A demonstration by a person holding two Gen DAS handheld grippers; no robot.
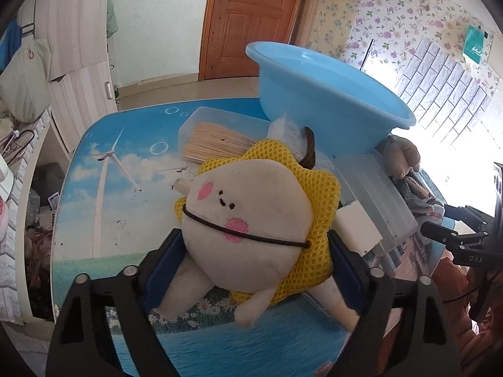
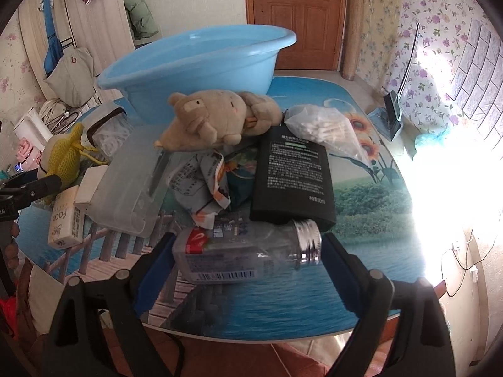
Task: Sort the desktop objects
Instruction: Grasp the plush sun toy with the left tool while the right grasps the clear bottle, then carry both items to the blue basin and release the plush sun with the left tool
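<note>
A cream plush toy (image 1: 248,220) with a yellow mesh frill and pink cheeks lies on the printed table top (image 1: 103,188). It sits between the fingers of my left gripper (image 1: 254,245), and both blue pads touch its sides. In the right wrist view a clear bottle (image 2: 239,251) with a silver screw cap lies crosswise near the table's front edge. My right gripper (image 2: 248,248) is closed around it, one pad against its base and the other against its cap. The same toy (image 2: 63,154) shows at the far left, with the left gripper beside it.
A light blue basin (image 2: 201,59) stands at the back. In front lie a tan plush (image 2: 217,116), a black flat bottle (image 2: 295,176), a bag of cotton swabs (image 2: 327,128), crumpled wrappers (image 2: 204,185), a clear box lid (image 2: 132,182), a Face tube (image 2: 64,223) and a box of wooden sticks (image 1: 213,141).
</note>
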